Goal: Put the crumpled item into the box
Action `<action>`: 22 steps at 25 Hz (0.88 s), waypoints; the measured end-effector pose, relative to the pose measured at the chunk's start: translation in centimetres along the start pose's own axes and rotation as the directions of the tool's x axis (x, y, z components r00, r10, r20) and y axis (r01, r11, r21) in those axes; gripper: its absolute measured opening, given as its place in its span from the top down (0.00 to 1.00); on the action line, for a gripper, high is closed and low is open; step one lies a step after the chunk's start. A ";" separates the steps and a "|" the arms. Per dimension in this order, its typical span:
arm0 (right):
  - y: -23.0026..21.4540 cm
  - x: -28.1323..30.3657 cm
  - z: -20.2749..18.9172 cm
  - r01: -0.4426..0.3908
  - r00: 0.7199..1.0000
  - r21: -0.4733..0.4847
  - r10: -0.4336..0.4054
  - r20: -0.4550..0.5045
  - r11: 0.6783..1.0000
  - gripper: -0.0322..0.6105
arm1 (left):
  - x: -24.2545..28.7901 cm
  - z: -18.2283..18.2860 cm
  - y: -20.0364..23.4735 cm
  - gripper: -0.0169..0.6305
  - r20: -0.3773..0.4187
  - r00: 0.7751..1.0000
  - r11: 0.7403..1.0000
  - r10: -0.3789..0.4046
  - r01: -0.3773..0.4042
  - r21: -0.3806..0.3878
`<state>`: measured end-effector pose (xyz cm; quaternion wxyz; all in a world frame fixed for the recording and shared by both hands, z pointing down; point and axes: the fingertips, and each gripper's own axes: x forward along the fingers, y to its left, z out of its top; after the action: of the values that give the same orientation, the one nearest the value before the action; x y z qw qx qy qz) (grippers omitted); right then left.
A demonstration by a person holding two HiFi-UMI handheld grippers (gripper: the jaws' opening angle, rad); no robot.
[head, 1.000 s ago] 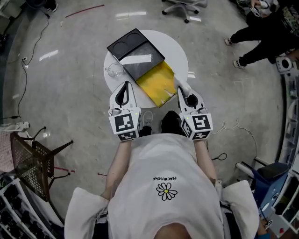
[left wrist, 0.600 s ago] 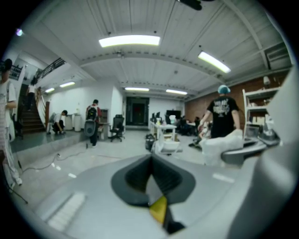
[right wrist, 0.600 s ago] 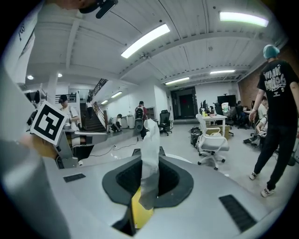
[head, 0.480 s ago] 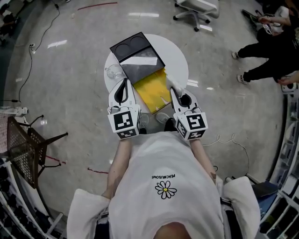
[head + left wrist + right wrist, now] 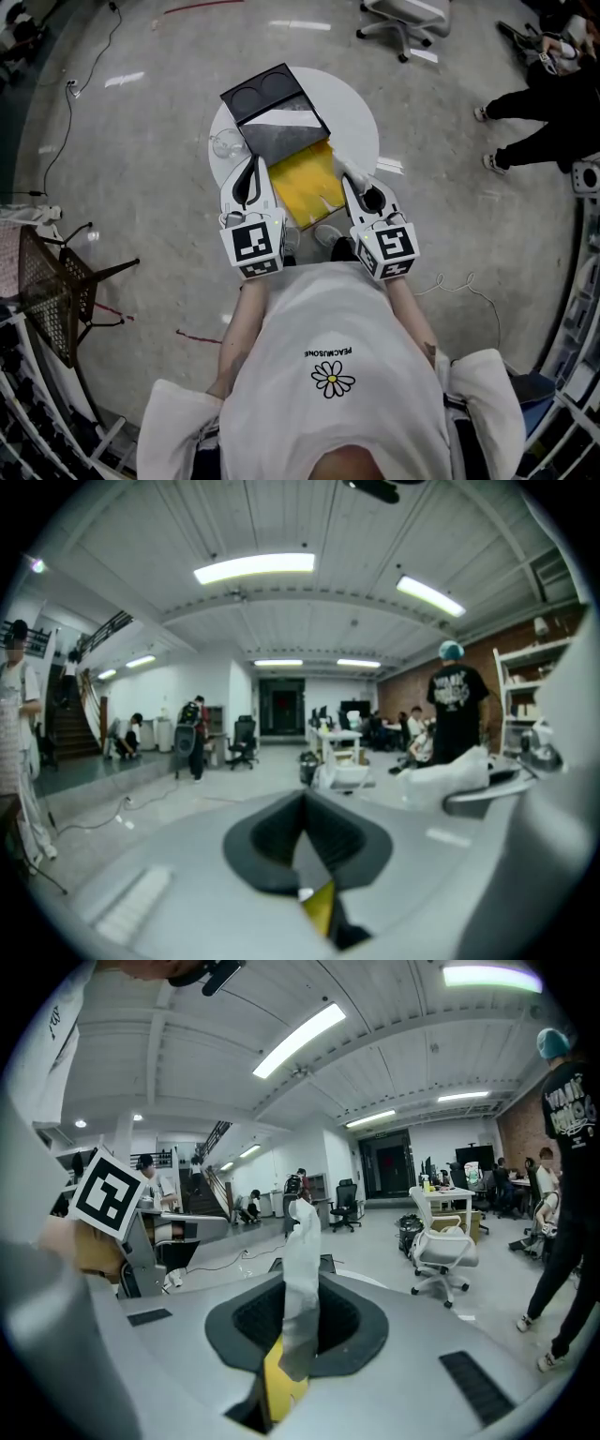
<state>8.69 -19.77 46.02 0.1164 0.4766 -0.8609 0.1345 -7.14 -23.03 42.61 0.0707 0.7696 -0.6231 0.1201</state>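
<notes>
While my right tongs pinch the white crumpled item, which stands up from between their pads, my left tongs are pressed together on nothing. Between the two tongs lies a yellow sheet. Just beyond it, an open black box sits on the round white bench.

The box is yellow, the table white and the crumpled item white (tray: black).
</notes>
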 end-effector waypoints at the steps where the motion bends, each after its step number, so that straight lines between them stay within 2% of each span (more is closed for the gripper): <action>1: -0.1 0.1 -0.1 -0.002 1.000 -0.002 0.002 -0.003 1.000 0.89 | 0.1 0.0 0.0 0.97 -0.001 1.000 1.000 0.000 0.000 0.001; 4: -0.1 0.4 0.0 -0.010 1.000 -0.043 0.009 -0.011 0.999 0.89 | 0.4 0.1 0.1 0.97 -0.004 1.000 1.000 0.003 -0.003 0.001; 6: 0.2 0.9 0.0 -0.031 0.999 -0.130 0.027 -0.034 0.991 0.89 | 0.6 0.2 0.4 0.97 -0.004 1.000 1.000 0.008 -0.008 -0.001; 8: 0.8 1.7 -0.6 -0.079 0.995 -0.217 0.065 -0.071 0.973 0.89 | 0.6 0.2 0.6 0.97 -0.006 1.000 1.000 0.014 -0.014 -0.003; 10: 1.1 2.7 -1.7 -0.137 0.987 -0.262 0.109 -0.121 0.955 0.88 | 0.4 0.1 0.7 0.97 -0.012 1.000 1.000 0.021 -0.021 -0.015; 12: 1.1 3.7 -3.0 -0.180 0.975 -0.321 0.126 -0.183 0.930 0.88 | 0.2 -0.2 0.9 0.97 -0.017 0.999 0.999 0.028 -0.029 -0.037; 14: 0.9 4.8 -4.6 -0.220 0.960 -0.418 0.119 -0.253 0.882 0.88 | -0.1 -0.4 1.1 0.97 -0.020 0.999 0.998 0.035 -0.036 -0.043; 16: 1.0 6.0 -6.2 -0.272 0.943 -0.513 0.121 -0.309 0.814 0.88 | -0.3 -0.6 1.4 0.97 -0.025 0.999 0.999 0.039 -0.040 -0.035; 18: 1.4 7.2 -8.0 -0.333 0.925 -0.608 0.122 -0.361 0.721 0.88 | -0.4 -1.0 1.7 0.97 -0.036 0.998 0.999 0.043 -0.044 -0.029; 20: 1.6 8.1 -9.9 -0.386 0.906 -0.714 0.096 -0.412 0.584 0.88 | -0.7 -1.3 2.0 0.97 -0.043 0.998 0.998 0.051 -0.052 -0.031; 22: 1.5 9.1 -11.6 -0.421 0.893 -0.802 0.042 -0.447 0.424 0.88 | -1.1 -1.6 2.5 0.97 -0.045 0.997 0.998 0.060 -0.061 -0.032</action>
<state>3.48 -22.22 59.70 0.4816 0.1865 -0.8244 -0.2316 -9.90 -22.12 43.73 0.0935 0.7463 -0.6463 0.1286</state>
